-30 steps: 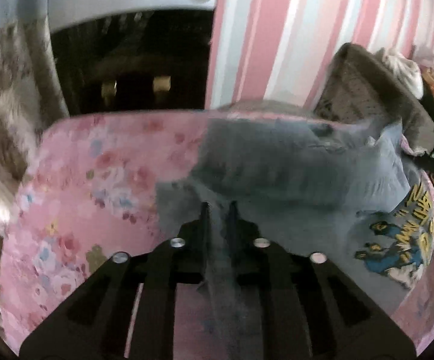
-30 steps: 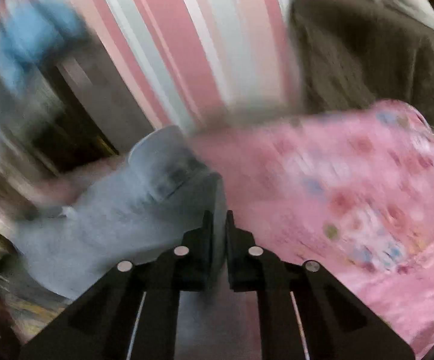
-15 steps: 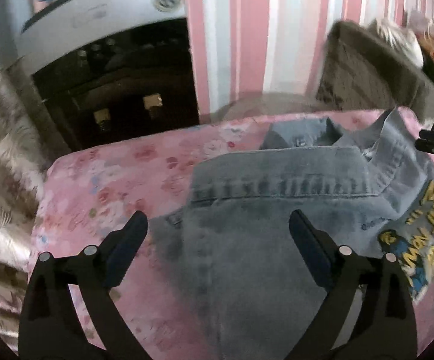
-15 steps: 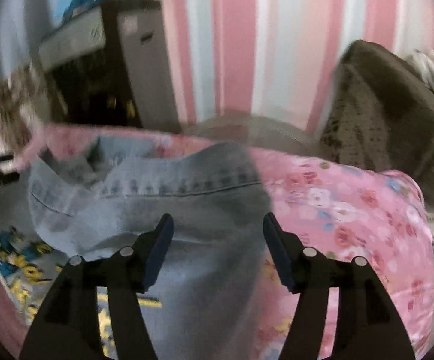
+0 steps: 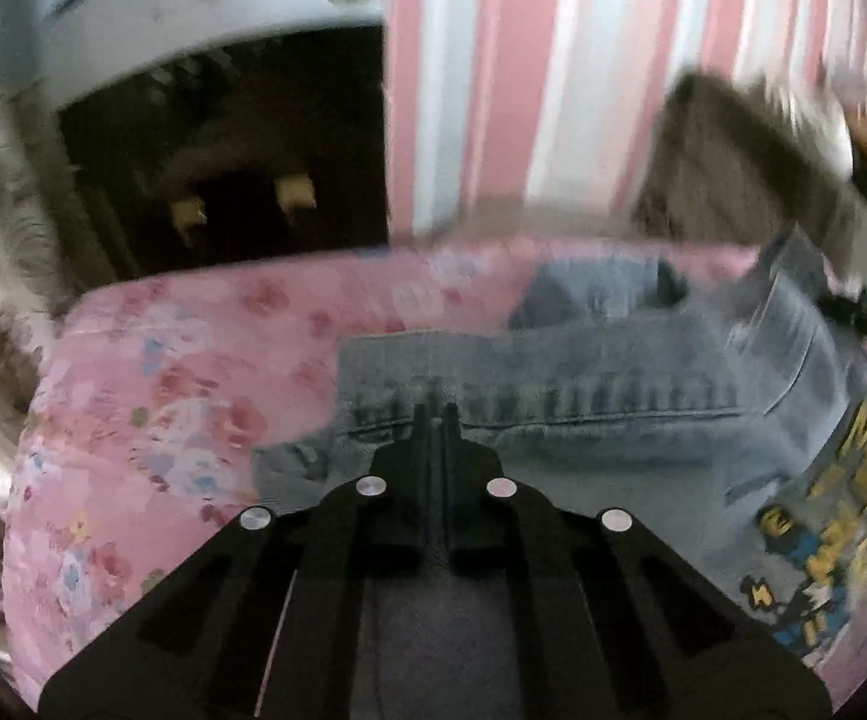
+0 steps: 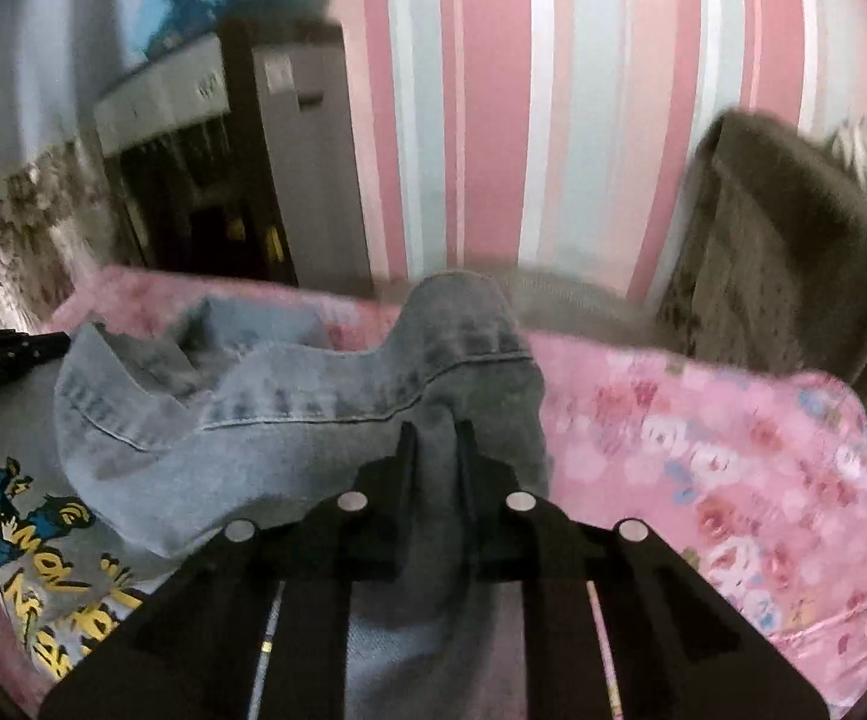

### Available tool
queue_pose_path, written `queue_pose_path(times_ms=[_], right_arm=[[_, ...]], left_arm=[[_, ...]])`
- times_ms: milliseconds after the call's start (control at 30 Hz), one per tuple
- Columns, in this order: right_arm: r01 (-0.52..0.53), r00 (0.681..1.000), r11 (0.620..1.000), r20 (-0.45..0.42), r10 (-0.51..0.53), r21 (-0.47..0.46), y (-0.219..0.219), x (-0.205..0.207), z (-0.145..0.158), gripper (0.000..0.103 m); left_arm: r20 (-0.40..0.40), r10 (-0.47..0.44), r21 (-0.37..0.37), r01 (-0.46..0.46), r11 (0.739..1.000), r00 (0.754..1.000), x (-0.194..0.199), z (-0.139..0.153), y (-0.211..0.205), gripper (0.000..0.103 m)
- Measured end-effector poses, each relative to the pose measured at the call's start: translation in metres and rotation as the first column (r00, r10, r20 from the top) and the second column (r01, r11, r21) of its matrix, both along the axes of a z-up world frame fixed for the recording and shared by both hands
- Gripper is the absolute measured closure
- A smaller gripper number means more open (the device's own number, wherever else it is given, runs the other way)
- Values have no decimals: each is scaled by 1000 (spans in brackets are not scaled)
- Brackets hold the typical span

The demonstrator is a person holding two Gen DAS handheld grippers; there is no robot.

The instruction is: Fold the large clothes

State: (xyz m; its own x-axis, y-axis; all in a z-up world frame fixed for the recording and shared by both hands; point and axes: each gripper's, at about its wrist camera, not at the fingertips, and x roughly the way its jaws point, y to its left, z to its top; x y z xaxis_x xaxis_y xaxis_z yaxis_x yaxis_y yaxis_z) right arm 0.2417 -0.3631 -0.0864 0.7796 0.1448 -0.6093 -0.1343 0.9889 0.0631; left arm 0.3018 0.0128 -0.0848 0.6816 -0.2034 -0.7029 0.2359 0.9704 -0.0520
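A grey-blue denim garment (image 5: pixel 553 420) with a yellow and blue cartoon print (image 5: pixel 817 528) lies on a pink floral bed cover (image 5: pixel 151 396). My left gripper (image 5: pixel 435 414) is shut on the denim's folded hem near its left corner. In the right wrist view the same denim (image 6: pixel 289 414) bulges up, and my right gripper (image 6: pixel 435 432) is shut on a raised fold of it at its right edge. The print (image 6: pixel 43 546) shows at lower left there.
A pink and white striped wall (image 6: pixel 523 90) stands behind the bed. A dark cabinet with a grey top (image 5: pixel 223 138) is at the back left. A brown fabric-covered object (image 6: pixel 793 240) sits at the back right. The pink cover (image 6: pixel 733 462) extends right.
Both grippers were open half a second ago and have now shut on the denim. The right one has lifted its fold slightly.
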Motion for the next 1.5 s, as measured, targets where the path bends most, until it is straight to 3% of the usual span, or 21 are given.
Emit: queue_pose_path(times_ms=[100, 133, 200, 233, 300, 367, 433, 467, 500, 533, 567, 667, 733, 800, 933, 1067, 1200, 1233, 1433, 1500], right_arm=[[25, 991, 997, 129, -34, 72, -5, -7, 19, 91], [39, 991, 994, 123, -52, 101, -9, -3, 19, 91], [81, 995, 986, 45, -88, 143, -18, 16, 7, 91], [104, 994, 982, -38, -99, 157, -22, 31, -7, 91], [143, 979, 981, -161, -122, 128, -27, 47, -29, 89], [144, 974, 978, -195, -114, 148, -33, 48, -33, 85], [151, 971, 977, -208, -118, 152, -39, 42, -23, 69], [146, 974, 977, -194, -115, 153, -42, 35, -15, 62], [144, 977, 979, -180, -117, 147, -43, 26, -11, 44], [140, 981, 981, -156, -118, 138, -45, 14, -3, 33], [132, 984, 982, -140, -113, 134, -47, 2, 3, 32], [108, 986, 981, -146, -85, 158, -49, -28, 3, 32], [113, 985, 974, -154, -83, 195, -54, -51, -5, 23], [103, 986, 966, -151, -68, 238, -52, -70, -11, 23], [68, 991, 948, -132, -27, 310, -44, -97, -27, 15], [83, 982, 941, -190, -20, 327, -38, -89, -51, 15], [59, 982, 935, -188, 8, 349, -21, -82, -65, 17], [45, 983, 944, -185, 17, 327, -13, -81, -67, 23], [25, 986, 992, -167, -4, 125, 21, -83, -58, 67], [27, 990, 999, -140, -21, 42, 33, -88, -46, 73]], left_arm=[[102, 68, -39, -64, 997, 992, -11, 17, 10, 101], [96, 79, -31, -76, 997, 992, -7, 17, 11, 101], [25, 100, -18, -99, 995, 995, 7, 4, 12, 101], [-20, 106, -2, -106, 994, 994, 16, -7, 12, 101], [-62, 106, 37, -103, 994, 992, 22, -19, 10, 100], [-74, 98, 76, -92, 993, 992, 20, -22, 6, 97], [-76, 99, 93, -92, 991, 992, 16, -16, 5, 92], [-81, 99, 82, -93, 992, 992, 13, -12, 7, 71], [-81, 106, 69, -100, 993, 991, 6, -5, 11, 51], [-72, 112, 67, -108, 992, 991, 3, -1, 15, 18], [-39, 122, 66, -119, 991, 992, -9, 7, 19, 11], [-35, 104, 27, -103, 994, 994, -37, 20, 32, 8], [-50, 101, -27, -102, 994, 994, -55, 23, 41, 5], [-79, 77, -92, -84, 992, 994, -79, 21, 49, 5], [-121, 42, -128, -58, 990, 992, -106, 5, 47, 3], [-158, 19, -160, -44, 986, 987, -106, -19, 39, 3], [-226, -16, -177, -25, 984, 974, -87, -49, 34, 3], [-242, -27, -169, -15, 986, 970, -84, -57, 29, 3], [-205, -50, -31, 45, 999, 977, -78, -52, -3, 31], [-185, -51, 24, 57, 998, 981, -82, -43, -6, 44]])
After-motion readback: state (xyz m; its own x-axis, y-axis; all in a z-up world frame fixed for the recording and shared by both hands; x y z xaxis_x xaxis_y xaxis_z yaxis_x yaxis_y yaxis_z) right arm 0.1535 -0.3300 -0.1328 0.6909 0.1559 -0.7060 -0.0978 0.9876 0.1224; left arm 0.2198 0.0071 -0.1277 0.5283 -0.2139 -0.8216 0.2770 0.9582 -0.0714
